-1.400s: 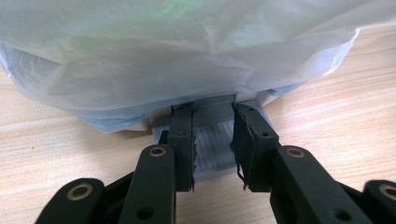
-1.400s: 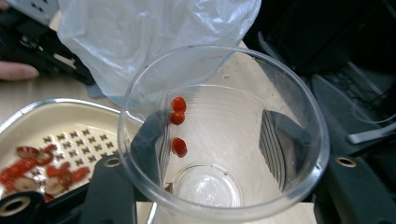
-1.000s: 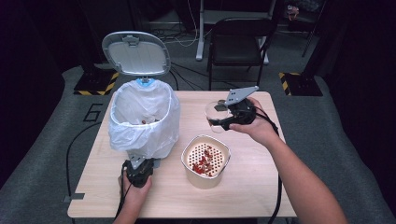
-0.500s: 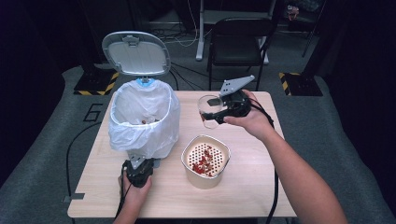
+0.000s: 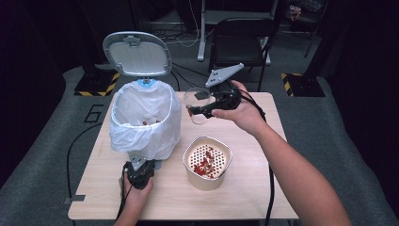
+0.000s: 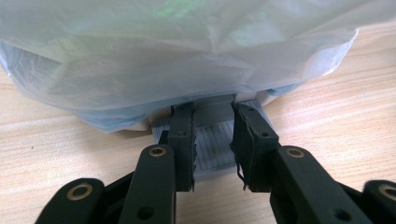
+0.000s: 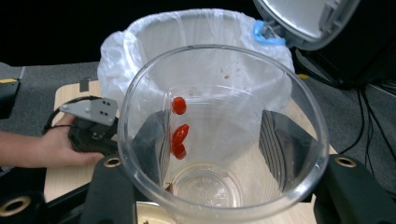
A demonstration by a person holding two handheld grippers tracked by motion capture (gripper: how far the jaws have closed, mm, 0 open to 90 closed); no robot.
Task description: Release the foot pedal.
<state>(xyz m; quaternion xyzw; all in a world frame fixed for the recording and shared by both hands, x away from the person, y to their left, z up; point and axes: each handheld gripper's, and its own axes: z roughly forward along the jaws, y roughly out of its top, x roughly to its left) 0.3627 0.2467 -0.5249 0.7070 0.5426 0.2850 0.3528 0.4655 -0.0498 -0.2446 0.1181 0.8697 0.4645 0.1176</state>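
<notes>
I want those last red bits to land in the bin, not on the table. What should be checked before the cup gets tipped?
1. Bin lid up: ok.
2. Left gripper shut on the grey pedal: ok.
3. Right gripper shut on the clear cup: ok.
4. Bag liner open over the rim: ok.
5. Cup above the bin mouth: not ok, it sits beside the bag.
6. Red pieces loose in the cup: cannot tell, they cling to the wall.
</notes>
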